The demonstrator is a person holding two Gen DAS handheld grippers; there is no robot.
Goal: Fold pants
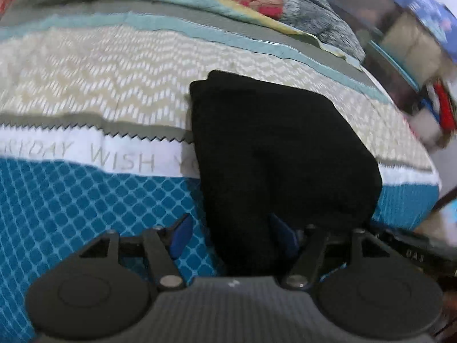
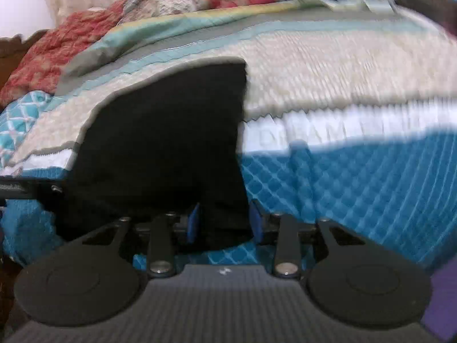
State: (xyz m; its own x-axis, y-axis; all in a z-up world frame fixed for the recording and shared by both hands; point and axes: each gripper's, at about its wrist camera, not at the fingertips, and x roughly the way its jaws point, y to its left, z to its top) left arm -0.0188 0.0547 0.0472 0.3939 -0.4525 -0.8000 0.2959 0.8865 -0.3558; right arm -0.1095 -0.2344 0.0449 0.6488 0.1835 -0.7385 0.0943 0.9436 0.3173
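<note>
The black pants (image 1: 274, 148) lie folded in a compact block on the patterned bedspread (image 1: 94, 91). My left gripper (image 1: 231, 234) is open, its blue fingers either side of the near left corner of the pants. In the right wrist view the pants (image 2: 171, 143) lie left of centre. My right gripper (image 2: 225, 223) is open with its blue pads astride the near right corner of the cloth. The near edge of the pants reaches between both pairs of fingers.
The bedspread (image 2: 342, 85) has beige, white and teal bands. A red and grey floral quilt (image 2: 85, 37) is bunched at the far side of the bed. The bed's right edge (image 1: 422, 154) drops off towards cluttered furniture (image 1: 414, 43).
</note>
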